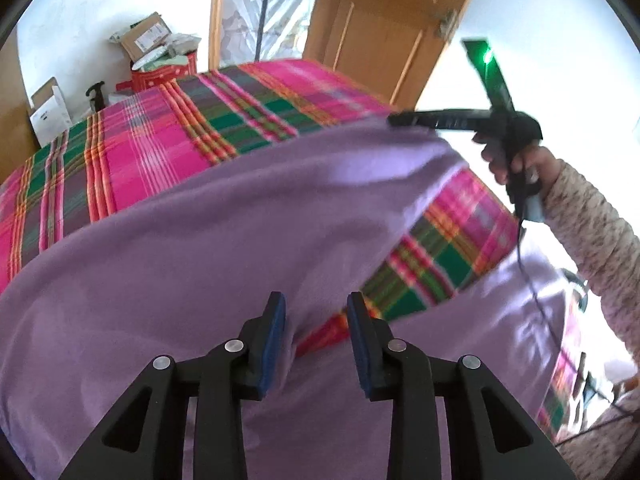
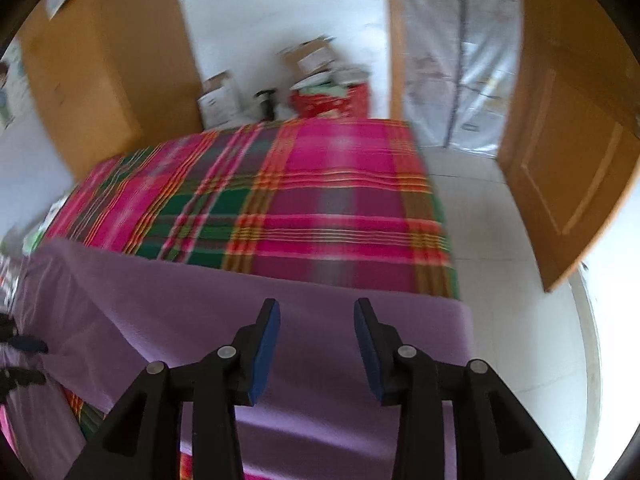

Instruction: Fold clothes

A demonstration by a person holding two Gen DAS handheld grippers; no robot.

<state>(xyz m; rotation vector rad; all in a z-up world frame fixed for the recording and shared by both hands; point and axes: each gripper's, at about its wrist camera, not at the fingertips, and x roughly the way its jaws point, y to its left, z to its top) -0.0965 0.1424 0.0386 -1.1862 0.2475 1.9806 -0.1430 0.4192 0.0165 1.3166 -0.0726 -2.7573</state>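
A bed (image 2: 320,200) covered by a pink, green and orange plaid spread fills the middle of both views, with a wooden door (image 2: 568,168) standing open at the upper right of the right wrist view and white floor tiles below it. Across the near part of the bed lies the purple garment (image 1: 240,240), spread wide over the lower half of the left wrist view, with a strip of plaid showing through a gap at lower centre right. In the right wrist view the same cloth covers the lower left and centre, its far edge running across the plaid. Cardboard boxes (image 1: 148,36) and a red bag (image 1: 164,74) sit against the wall at the upper left. The left gripper (image 1: 316,340) hovers over the garment at bottom centre, its blue-padded fingers (image 1: 274,344) apart and holding nothing. The right gripper (image 2: 318,352) likewise shows fingers spread wide and empty above the purple cloth; in the left wrist view it appears at the upper right, held by a hand (image 1: 516,160) in a speckled sleeve, its tip at the garment's far edge.
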